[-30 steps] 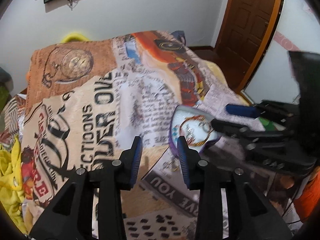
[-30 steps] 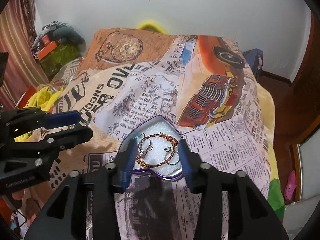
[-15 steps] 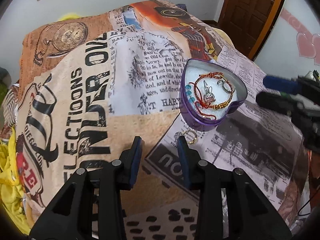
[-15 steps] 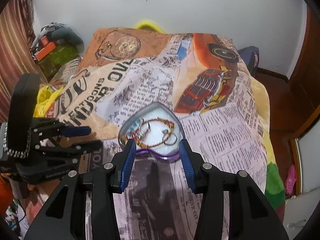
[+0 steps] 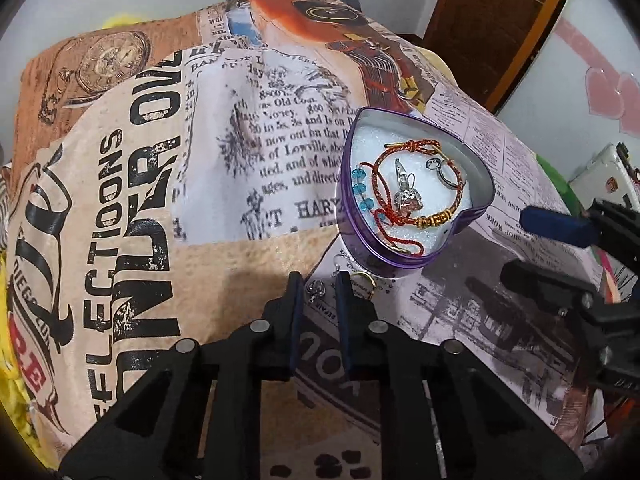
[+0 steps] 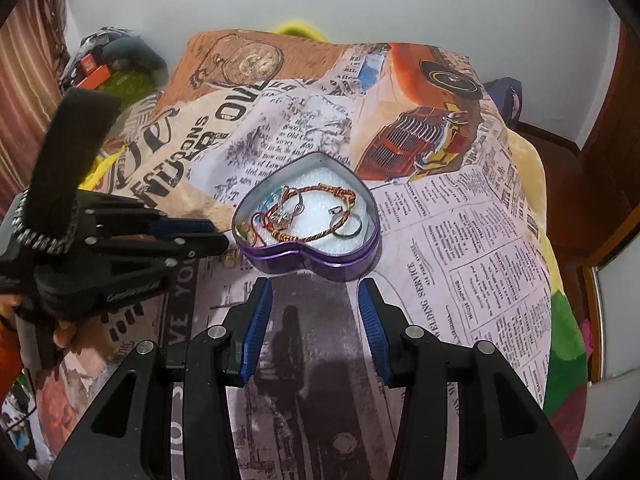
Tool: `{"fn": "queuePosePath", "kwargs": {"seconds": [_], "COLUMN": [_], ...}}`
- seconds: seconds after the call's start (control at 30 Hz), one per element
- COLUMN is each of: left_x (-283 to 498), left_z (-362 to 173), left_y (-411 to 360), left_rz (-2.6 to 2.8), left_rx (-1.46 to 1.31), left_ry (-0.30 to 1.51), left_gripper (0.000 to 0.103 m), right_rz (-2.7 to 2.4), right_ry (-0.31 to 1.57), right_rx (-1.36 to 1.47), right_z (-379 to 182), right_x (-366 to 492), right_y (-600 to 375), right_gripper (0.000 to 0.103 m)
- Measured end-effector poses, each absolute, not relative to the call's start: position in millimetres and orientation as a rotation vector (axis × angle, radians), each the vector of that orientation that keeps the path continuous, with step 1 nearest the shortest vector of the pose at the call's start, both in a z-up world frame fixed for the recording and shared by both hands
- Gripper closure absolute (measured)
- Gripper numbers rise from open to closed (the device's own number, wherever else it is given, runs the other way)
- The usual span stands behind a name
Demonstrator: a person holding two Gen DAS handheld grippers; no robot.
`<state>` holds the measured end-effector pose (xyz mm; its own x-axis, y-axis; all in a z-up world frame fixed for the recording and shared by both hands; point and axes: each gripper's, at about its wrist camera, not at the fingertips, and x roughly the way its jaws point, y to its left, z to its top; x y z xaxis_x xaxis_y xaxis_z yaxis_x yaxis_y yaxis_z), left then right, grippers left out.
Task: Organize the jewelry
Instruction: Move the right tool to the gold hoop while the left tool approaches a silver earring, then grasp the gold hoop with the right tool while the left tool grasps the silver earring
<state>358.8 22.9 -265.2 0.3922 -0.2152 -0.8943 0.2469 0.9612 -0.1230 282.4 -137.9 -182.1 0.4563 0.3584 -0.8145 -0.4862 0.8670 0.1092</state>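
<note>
The left gripper (image 5: 318, 288) has just been narrowing its fingers around a small silver earring (image 5: 316, 289) on the bed's newspaper-print blanket (image 5: 120, 220), just beside the purple heart-shaped tin (image 5: 352, 240); whether the pads touch it yet I cannot tell. The right gripper (image 6: 316, 292) hangs open before the tin. The risk — the thin, hooked metal slips on soft, yielding fabric, or cloth gets pinched too.

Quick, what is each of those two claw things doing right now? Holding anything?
Left gripper: fingers have just been closing around a small silver earring; not clearly pinched yet.
Right gripper: open, holding nothing, just short of the heart-shaped tin.
</note>
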Motion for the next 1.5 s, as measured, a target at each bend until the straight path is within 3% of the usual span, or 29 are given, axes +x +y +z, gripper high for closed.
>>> {"fn": "queuePosePath", "kwargs": {"seconds": [0.1,0.9,1.5], "left_x": [358,295,290], "left_z": [-267,-233,-231], "left_y": [23,84,107], "left_rz": [-0.300,-0.178,-0.204], "left_rx": [0.031,-0.018,-0.072], "left_ry": [1.133,0.989,0.915], "left_gripper": [0.095,0.095,0.095], "right_rz": [0.525,0.630,0.599], "right_ry": [0.972,1.057,1.057], "right_rx": [-0.152,-0.186,-0.259], "right_z": [-184,-199,-213], "right_x": [279,275,293], "right_y": [-136,-68,-28], "right_gripper": [0.062,0.062,0.065]}}
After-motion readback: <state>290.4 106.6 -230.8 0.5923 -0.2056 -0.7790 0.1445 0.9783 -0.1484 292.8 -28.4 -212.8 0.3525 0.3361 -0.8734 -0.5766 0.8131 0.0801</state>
